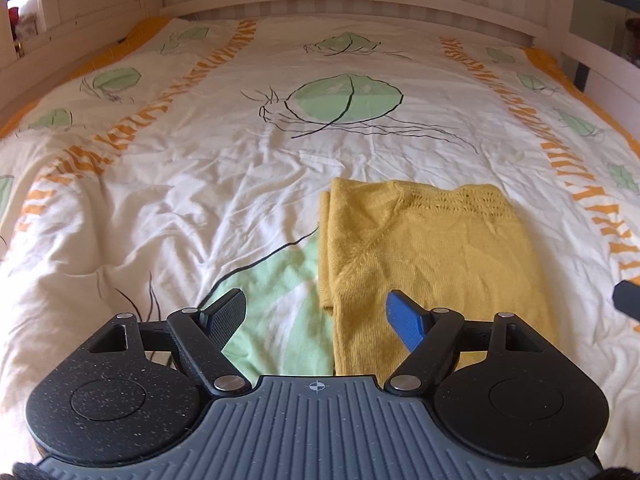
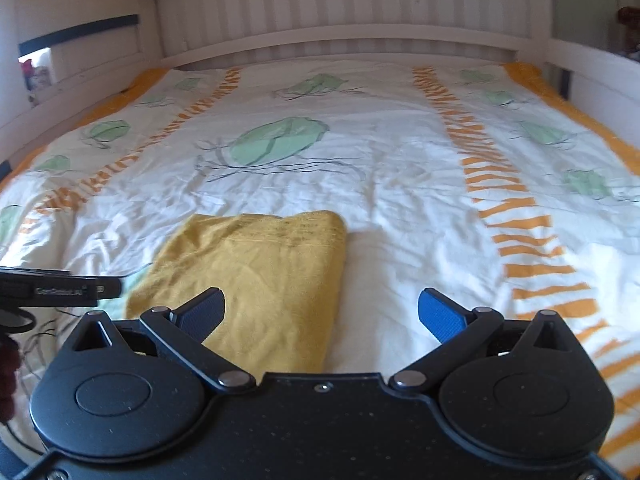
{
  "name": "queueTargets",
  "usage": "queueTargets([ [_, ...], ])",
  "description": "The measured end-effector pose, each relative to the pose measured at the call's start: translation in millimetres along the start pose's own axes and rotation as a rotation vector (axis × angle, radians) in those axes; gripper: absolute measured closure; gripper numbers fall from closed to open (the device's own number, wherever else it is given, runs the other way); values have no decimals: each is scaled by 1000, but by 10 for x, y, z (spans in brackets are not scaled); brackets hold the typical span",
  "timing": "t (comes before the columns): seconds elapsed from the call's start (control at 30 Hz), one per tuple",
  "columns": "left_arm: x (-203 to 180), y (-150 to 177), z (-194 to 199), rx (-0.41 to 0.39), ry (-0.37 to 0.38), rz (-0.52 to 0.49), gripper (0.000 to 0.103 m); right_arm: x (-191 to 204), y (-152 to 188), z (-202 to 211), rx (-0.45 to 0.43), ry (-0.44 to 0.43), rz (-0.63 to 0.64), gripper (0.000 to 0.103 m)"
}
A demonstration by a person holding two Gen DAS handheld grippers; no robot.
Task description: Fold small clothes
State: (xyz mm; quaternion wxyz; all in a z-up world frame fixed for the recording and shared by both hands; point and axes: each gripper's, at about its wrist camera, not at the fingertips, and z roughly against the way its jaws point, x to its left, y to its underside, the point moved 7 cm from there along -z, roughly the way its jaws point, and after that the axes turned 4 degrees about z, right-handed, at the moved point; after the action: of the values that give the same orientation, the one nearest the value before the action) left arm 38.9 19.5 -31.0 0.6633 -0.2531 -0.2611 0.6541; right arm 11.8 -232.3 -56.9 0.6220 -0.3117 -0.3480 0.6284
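Note:
A mustard-yellow knitted sweater [image 1: 432, 256] lies folded into a rectangle on the bed, its lace-patterned yoke at the far end. My left gripper [image 1: 316, 312] hovers above its near left edge, jaws open and empty, one black pad and one blue pad showing. In the right wrist view the same sweater [image 2: 256, 276] lies left of centre. My right gripper [image 2: 322, 312] hangs open over its near right edge with nothing between the fingers. The tip of the other gripper [image 2: 60, 288] pokes in from the left of that view.
The bedcover [image 1: 200, 184] is white with green leaf prints and orange striped bands, rumpled at the near left. A white slatted headboard [image 2: 344, 40] closes the far side, with rails at both sides. A dark part of the right gripper [image 1: 628, 300] shows at the right edge.

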Motion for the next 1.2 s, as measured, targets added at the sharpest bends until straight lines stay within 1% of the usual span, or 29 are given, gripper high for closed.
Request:
queueTargets([
  [0.07, -26, 38, 38, 7, 3, -12, 27, -33, 27, 62, -4, 50, 9, 1],
  [0.13, -55, 92, 58, 24, 13, -14, 27, -40, 58, 101, -7, 64, 8, 1],
  [0.23, -78, 190, 69, 48, 32, -15, 27, 11, 130, 120, 9, 1, -6, 1],
  [0.3, -89, 254, 70, 61, 36, -17, 27, 49, 198, 113, 34, -30, -22, 1],
  [0.4, -85, 351, 78, 79, 36, -13, 27, 105, 319, 99, 76, -54, -30, 1],
  [0.57, -52, 458, 74, 97, 21, -8, 27, 146, 450, 57, 128, -62, -35, 1],
  [0.73, -23, 535, 58, 117, 11, -6, 27, 101, 481, 41, 148, -55, -56, 1],
  [1.2, -36, 640, 24, 164, 23, -5, 27, 88, 588, -34, 208, -55, -73, 1],
])
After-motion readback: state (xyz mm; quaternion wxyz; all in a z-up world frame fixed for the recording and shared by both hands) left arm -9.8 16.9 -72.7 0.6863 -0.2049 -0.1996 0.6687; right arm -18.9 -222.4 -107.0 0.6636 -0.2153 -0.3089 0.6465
